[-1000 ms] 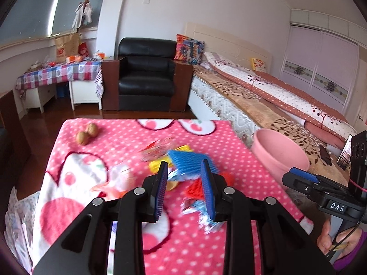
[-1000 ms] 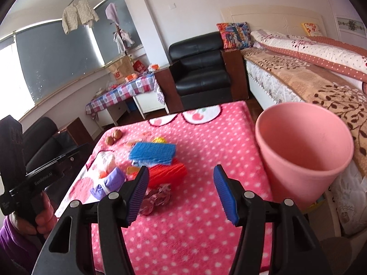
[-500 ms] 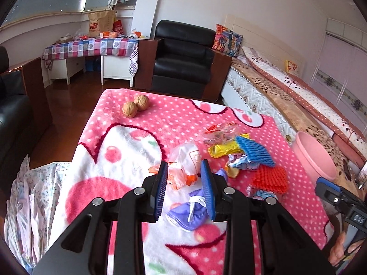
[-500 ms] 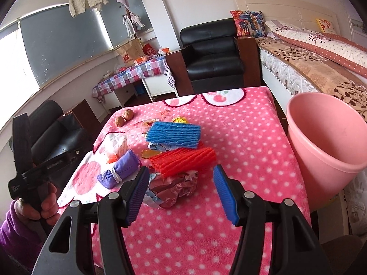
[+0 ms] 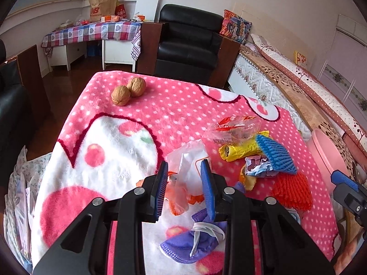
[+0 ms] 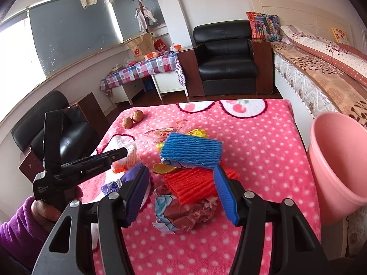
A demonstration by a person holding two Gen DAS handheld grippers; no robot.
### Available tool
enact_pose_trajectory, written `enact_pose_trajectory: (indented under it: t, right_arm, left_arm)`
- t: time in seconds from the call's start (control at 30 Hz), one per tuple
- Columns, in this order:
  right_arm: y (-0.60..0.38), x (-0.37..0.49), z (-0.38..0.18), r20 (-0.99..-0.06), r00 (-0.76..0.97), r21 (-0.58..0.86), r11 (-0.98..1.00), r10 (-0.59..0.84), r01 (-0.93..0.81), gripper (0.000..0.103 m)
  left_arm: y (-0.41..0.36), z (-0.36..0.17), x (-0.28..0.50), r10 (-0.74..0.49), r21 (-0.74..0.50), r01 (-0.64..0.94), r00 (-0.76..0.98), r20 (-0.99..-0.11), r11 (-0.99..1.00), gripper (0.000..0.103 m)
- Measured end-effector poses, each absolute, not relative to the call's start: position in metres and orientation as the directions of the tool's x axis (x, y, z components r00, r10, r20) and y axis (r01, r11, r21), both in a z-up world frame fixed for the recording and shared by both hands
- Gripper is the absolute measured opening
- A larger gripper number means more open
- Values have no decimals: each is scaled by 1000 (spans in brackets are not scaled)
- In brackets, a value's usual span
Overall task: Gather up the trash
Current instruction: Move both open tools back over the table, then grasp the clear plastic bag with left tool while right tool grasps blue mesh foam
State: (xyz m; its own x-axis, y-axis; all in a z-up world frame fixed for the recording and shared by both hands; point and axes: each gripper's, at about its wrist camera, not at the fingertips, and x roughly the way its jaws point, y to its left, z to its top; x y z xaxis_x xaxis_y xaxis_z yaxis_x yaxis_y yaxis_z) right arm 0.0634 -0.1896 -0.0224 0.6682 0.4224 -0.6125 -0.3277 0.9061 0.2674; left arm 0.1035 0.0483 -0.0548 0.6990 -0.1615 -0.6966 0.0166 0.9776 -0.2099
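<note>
A heap of trash lies on the pink polka-dot blanket (image 5: 174, 105): clear plastic wrapper (image 5: 190, 160), yellow wrapper (image 5: 240, 151), blue foam net (image 5: 274, 154), red foam net (image 5: 292, 190), purple cloth pouch (image 5: 195, 243). My left gripper (image 5: 184, 189) is open, its fingers either side of the clear wrapper. My right gripper (image 6: 181, 194) is open above the red foam net (image 6: 195, 183) and a crumpled brown wrapper (image 6: 183, 215). The blue net (image 6: 191, 150) lies beyond. A pink bin (image 6: 339, 160) stands at the table's right edge.
Two walnuts (image 5: 128, 90) lie at the table's far left. A black armchair (image 5: 190, 43) stands beyond the table, a bed (image 6: 321, 68) to the right, a checked side table (image 5: 91, 32) at the back left.
My left gripper has swung left and lowered over the clear wrapper. My right gripper has moved in over the red net and crumpled wrapper. Both stay open.
</note>
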Motion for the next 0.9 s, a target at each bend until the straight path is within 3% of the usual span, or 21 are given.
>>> enact_pose_trajectory:
  t: [0.1,0.13,0.53,0.77,0.9]
  right_arm:
    - [-183,70,-23,-618,660,261,904,427,-340,58]
    - [-180,72,-24,-619,658,259,902,429,-344,58]
    - [-149,103,-34,-645,628,219,892,436,-395,58]
    - [-125,125,-48,-686,630,123,912,363,-391,57]
    - [-137,134,-56,-713,612,152,928,341,-340,16]
  left_arm:
    - [48,-55,101,-178,-215,38,708,-684,976,9]
    - [48,-54,100,-183,-217,45,711,-679,975,6]
    - [63,-30,82,-210,-281,39,763,-611,959,2]
    - [65,-26,78,-217,-295,39,771,-599,955,2]
    - [63,-24,75,-217,-290,45,773,-596,956,2]
